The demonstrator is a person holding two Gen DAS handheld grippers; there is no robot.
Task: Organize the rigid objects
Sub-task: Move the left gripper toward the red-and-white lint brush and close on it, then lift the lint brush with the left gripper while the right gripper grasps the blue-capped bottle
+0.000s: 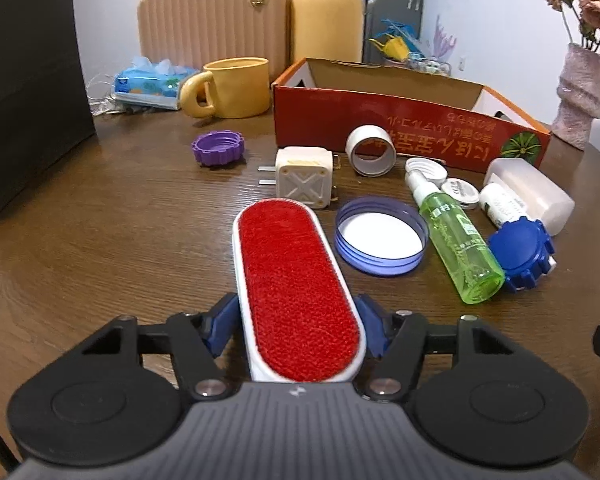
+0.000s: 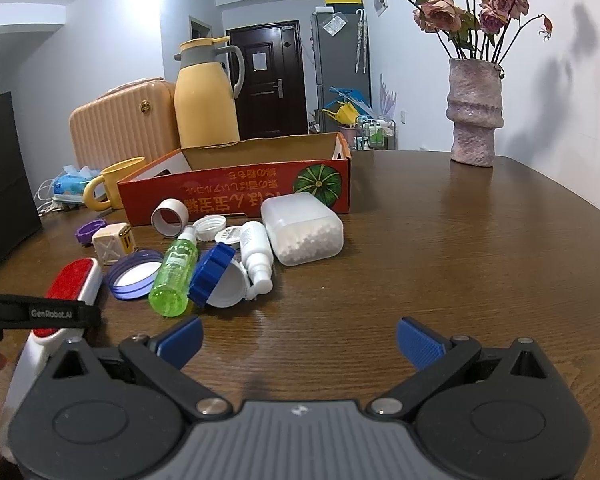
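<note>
My left gripper is shut on a white lint brush with a red pad, its blue pads against the brush's sides; the brush also shows in the right wrist view. My right gripper is open and empty above bare table. Ahead lie a green spray bottle, a blue-rimmed lid, a blue cap, a white plug adapter, a tape roll, a purple cap, a white spray bottle and a swab box. An open red cardboard box stands behind them.
A yellow mug, tissue pack, beige case and yellow thermos stand at the back. A black box is at the left. A pink vase with flowers stands on the right of the brown wooden table.
</note>
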